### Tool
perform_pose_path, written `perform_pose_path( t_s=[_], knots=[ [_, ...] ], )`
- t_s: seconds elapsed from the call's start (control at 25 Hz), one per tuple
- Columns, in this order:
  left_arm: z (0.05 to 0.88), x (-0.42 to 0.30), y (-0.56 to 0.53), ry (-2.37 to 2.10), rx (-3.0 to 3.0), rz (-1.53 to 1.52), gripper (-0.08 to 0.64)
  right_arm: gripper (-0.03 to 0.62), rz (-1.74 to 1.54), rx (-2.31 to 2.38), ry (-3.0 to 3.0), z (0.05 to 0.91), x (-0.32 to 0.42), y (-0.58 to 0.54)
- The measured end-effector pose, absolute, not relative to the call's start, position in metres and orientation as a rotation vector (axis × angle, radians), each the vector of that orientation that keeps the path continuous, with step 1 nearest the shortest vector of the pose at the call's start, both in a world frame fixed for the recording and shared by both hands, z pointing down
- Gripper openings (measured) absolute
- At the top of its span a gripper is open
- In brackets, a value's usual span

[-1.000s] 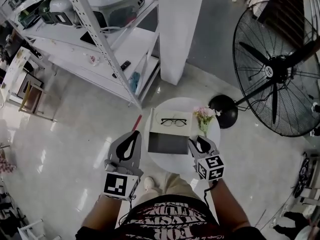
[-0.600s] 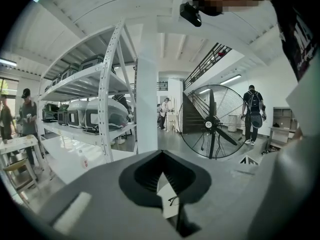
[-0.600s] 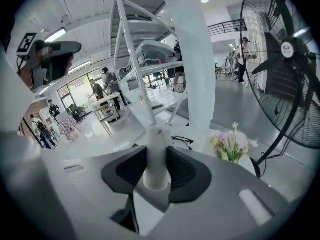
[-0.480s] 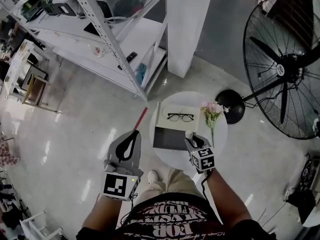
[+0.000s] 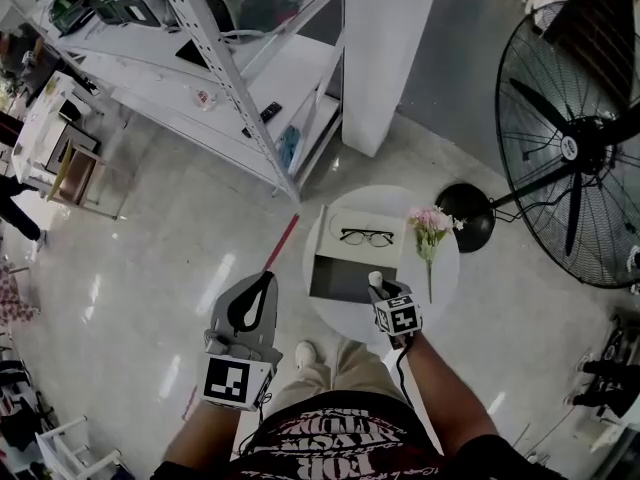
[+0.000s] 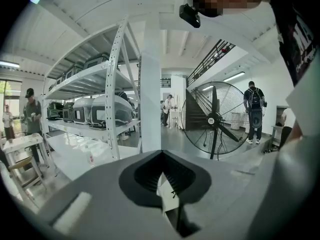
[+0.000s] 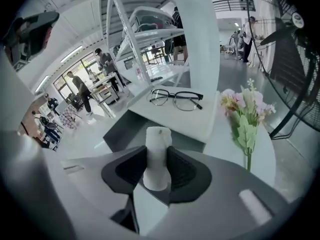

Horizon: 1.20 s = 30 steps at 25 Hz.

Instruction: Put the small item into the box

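white round surface (image 5: pixel 446 278) carries an open box (image 5: pixel 335 280), its dark tray facing up. its pale lid (image 5: pixel 392 252) lies behind, bearing a pair of glasses (image 5: pixel 366 236), and pink flowers (image 5: pixel 430 220) stand to the right. left tongs (image 5: pixel 256 302) hang out over the floor, pressed together with nothing between them. right tongs (image 5: pixel 377 286) clamp the small white cylinder (image 7: pixel 157 154) upright at the tray's near right edge. the carry looks almost done; next, ease it over the dark tray, lower it and part the tongs.
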<state>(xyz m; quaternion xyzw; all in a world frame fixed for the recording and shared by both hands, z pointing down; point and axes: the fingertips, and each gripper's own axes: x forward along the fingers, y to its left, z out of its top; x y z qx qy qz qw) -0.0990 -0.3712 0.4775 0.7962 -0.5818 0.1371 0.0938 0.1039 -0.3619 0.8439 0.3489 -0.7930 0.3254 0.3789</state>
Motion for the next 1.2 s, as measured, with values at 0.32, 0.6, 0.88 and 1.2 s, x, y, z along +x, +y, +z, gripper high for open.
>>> perform_pose_path(
  t_s=[0.32, 0.6, 0.88, 1.2],
  knots=[
    [0.474, -0.098, -0.357, -1.721, 2.377, 0.403, 0.0, 0.162, 0.844, 0.866, -1.974, 0.87, 0.1, -0.356],
    [0.455, -0.097, -0.346, -1.719, 2.431, 0.369, 0.0, 0.218, 0.813, 0.918, -2.04, 0.844, 0.1, -0.352],
    [0.443, -0.091, -0.326, -1.681, 2.493, 0.33, 0.0, 0.197, 0.781, 1.002, -2.176, 0.786, 0.104, -0.335],
    [0.417, -0.096, -0.303, -1.626, 2.522, 0.267, 0.0, 0.048, 0.591, 1.265, -2.287, 0.684, 0.113, -0.31]
  ],
)
